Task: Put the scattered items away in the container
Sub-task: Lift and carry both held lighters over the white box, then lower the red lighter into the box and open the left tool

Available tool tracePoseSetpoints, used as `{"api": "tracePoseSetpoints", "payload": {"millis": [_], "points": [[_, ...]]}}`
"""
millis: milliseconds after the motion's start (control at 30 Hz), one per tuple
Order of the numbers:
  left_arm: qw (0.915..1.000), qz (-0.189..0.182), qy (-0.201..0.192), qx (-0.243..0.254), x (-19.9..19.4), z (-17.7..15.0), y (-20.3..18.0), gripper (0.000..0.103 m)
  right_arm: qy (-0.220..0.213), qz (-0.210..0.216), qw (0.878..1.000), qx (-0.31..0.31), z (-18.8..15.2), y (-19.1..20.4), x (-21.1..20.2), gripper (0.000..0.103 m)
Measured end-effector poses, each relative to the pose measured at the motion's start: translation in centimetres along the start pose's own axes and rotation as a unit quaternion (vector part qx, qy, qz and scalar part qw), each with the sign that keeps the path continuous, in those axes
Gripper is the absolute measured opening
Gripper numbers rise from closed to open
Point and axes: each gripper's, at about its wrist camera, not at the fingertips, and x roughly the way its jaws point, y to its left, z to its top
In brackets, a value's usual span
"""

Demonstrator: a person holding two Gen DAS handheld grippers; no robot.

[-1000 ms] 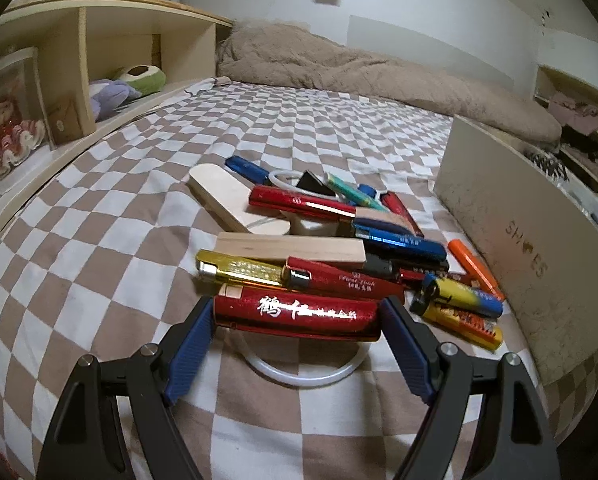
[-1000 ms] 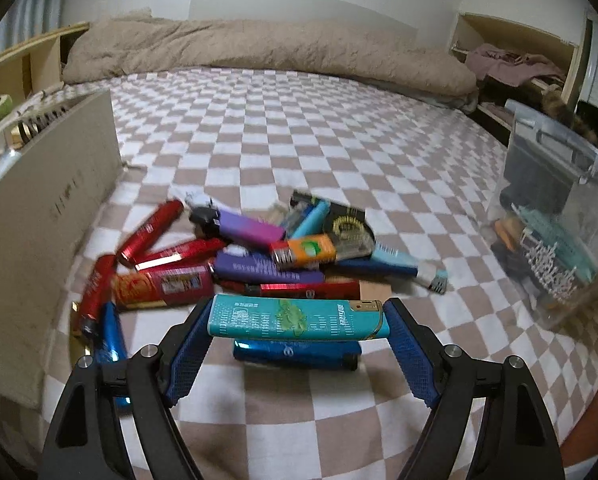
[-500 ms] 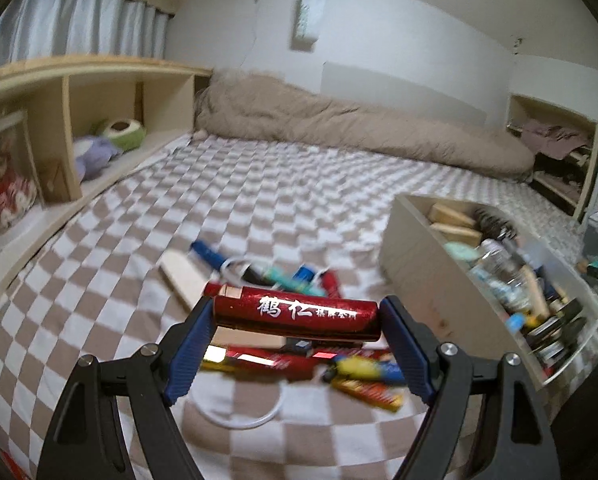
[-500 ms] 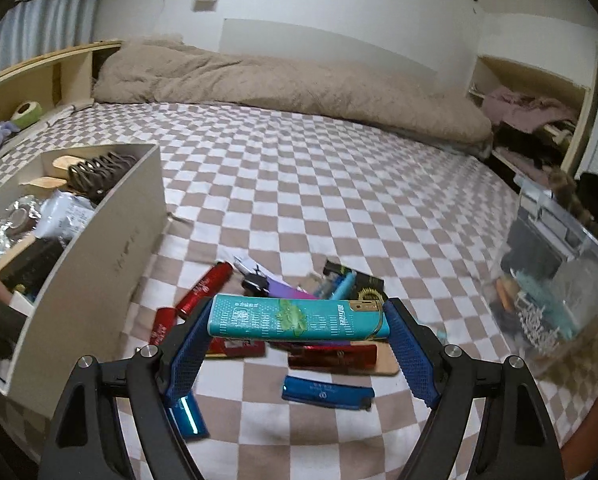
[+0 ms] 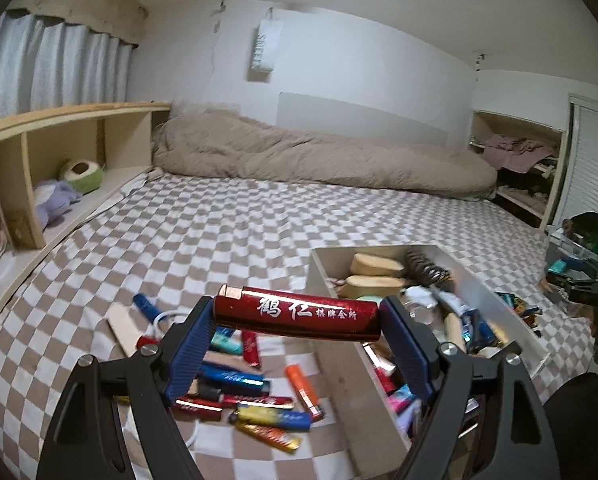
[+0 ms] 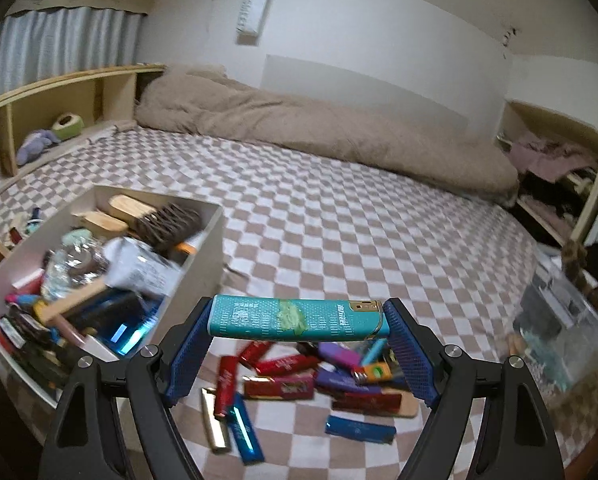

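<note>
My left gripper is shut on a red lighter with white characters, held crosswise high above the bed, over the left edge of the white box. My right gripper is shut on a teal lighter, held crosswise above a pile of lighters, to the right of the white box. The box holds brushes, a bottle, lighters and other items. More lighters and a wooden stick lie on the checkered bedspread left of the box.
A brown duvet lies along the far wall. A wooden shelf with plush toys runs along the left. A clear plastic bin stands at the right edge of the bed. A white ring lies among the left pile.
Both grippers have risen from the piles with their lighters and moved toward the white box, whose inside has come into view.
</note>
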Motion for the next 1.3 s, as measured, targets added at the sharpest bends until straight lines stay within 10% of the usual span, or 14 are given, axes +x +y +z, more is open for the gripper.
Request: {"api": "tracePoseSetpoints", "payload": {"millis": [700,1300], "points": [[0.9972,-0.041,0.062,-0.013,2.7,0.6,-6.5,0.083,-0.032,0.08,0.991,-0.102,2.8,8.9,-2.3,0.084],[0.9813,-0.096,0.167,-0.002,6.9,-3.3,-13.1,0.083,-0.023,0.109,0.991,-0.072,1.8,9.6,-1.4,0.084]]}}
